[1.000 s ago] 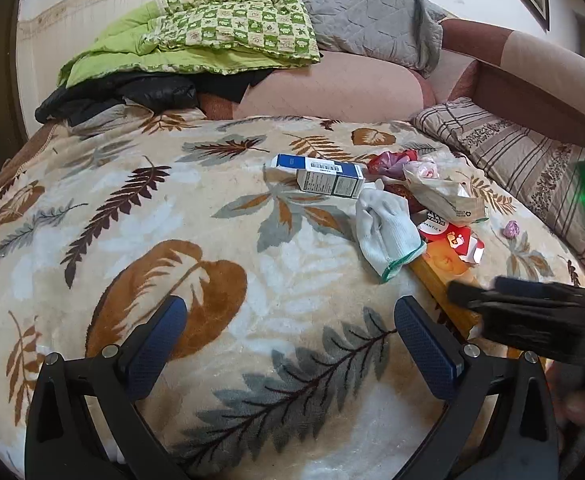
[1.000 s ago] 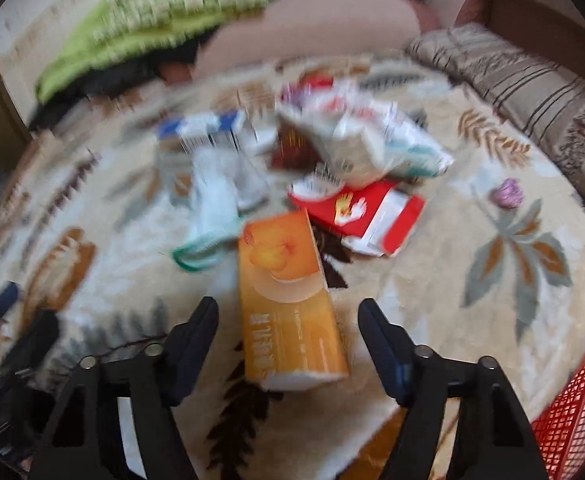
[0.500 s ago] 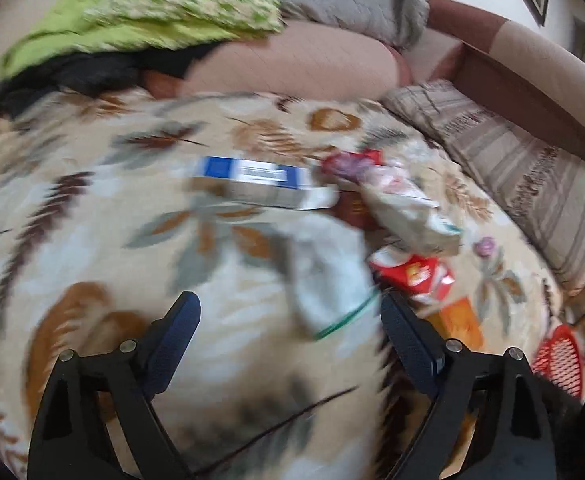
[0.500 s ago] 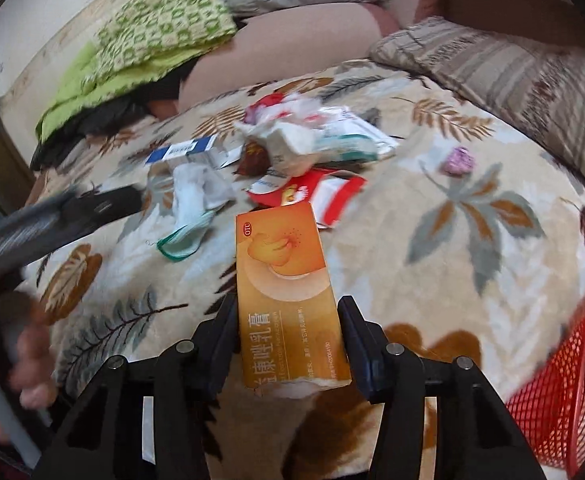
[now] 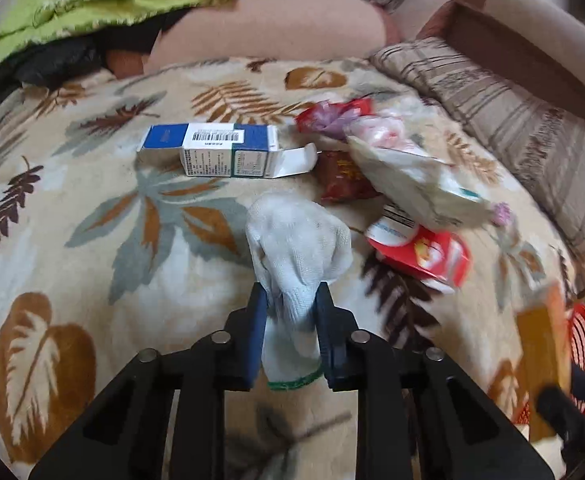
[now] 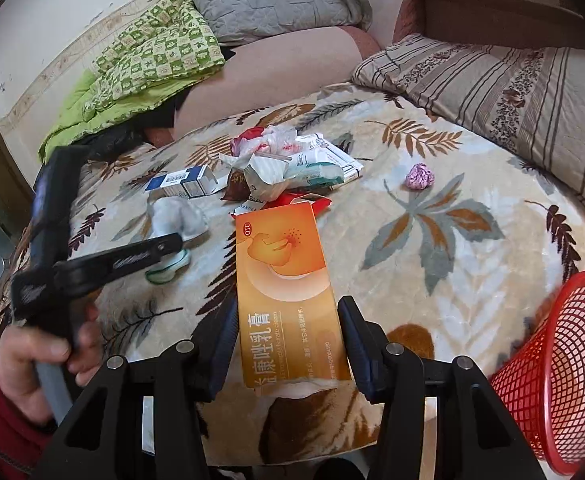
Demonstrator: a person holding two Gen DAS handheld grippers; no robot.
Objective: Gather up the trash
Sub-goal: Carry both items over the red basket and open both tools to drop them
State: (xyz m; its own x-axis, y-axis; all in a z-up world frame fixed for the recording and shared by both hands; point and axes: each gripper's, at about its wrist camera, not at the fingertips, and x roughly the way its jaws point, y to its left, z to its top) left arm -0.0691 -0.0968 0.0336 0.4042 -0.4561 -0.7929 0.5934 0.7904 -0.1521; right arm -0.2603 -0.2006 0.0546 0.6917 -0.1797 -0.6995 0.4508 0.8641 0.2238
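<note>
Left claw [image 5: 291, 304]: now pinched on cuff end of white glove [image 5: 298, 248]; spread wide and short of it half a second ago. Glove body bunched just ahead of the pads, green-trimmed cuff hanging between them. Appears still to touch the leaf-print blanket [image 5: 92, 208] on the bed; not clearly lifted.

Right claw [image 6: 288, 336]: pressed onto both long sides of orange ointment box [image 6: 288, 280], as half a second ago. Box raised clear of blanket, far end pointing at the litter pile. Red mesh basket [image 6: 560, 372] just to the right at bed edge, mouth tipped toward the box.

Remaining on blanket: blue-and-white carton [image 5: 212, 152] with flap open, red wrappers [image 5: 424, 248], crumpled white bag [image 5: 412, 176], small purple wad [image 6: 419, 176].

Judgement: two items secured, neither binned. Next, box into basket, then glove; pile largely untouched, task early.
</note>
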